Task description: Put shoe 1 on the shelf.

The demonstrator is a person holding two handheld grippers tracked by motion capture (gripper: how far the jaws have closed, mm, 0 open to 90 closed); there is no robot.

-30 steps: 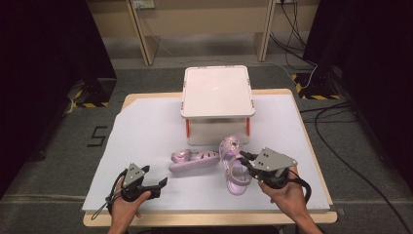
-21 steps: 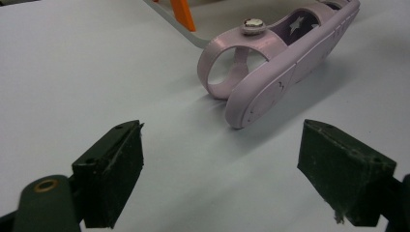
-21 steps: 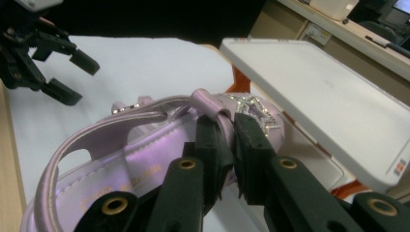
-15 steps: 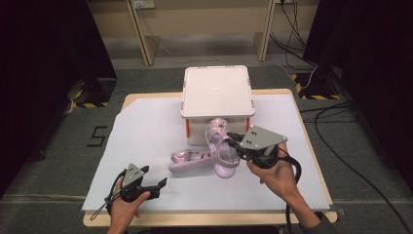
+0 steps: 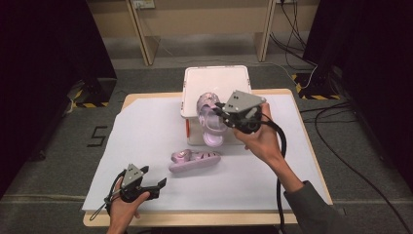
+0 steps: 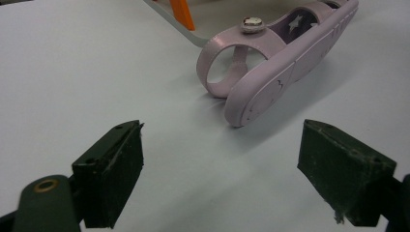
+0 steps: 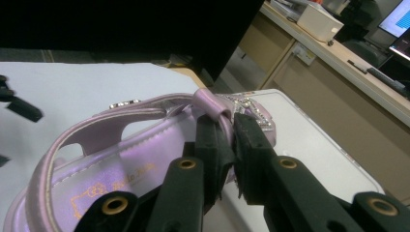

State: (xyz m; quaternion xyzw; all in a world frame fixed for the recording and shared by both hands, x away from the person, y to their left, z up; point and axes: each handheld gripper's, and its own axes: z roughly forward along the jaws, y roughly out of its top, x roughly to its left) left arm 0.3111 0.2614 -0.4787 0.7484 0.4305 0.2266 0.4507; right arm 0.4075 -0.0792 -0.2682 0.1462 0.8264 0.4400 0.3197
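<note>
sandals first, in order of what surrounds them: the table (image 5: 302, 161) under its white sheet is the biggest thing i see, and at its far edge sits a white lidded box (image 5: 216, 83) with orange latches. from where i steer, my right gripper (image 5: 220, 113) is up in the air at the near edge of that box, and its jaws are pressed tight on a strap of the lifted sandal (image 5: 210, 124). in the right gripper view the pinch is plain: both black pads squeeze the knotted strap at the toe end of the purple sandal (image 7: 121, 145), jewelled trim just beyond them, and the box lid (image 7: 309, 145) lies below and behind. the sandal hangs tilted, sole toward the box front, clear of the sheet.

second sandal (image 5: 195, 161) lies on its side on the sheet, near the middle, just in front of the box and apart from both tools. my left gripper (image 5: 158, 187) rests low at the near left corner, jaws spread wide with nothing between them. in the left gripper view that sandal (image 6: 275, 67) lies ahead of the open pads, sole turned toward me, one orange latch (image 6: 181, 12) behind it.
</note>
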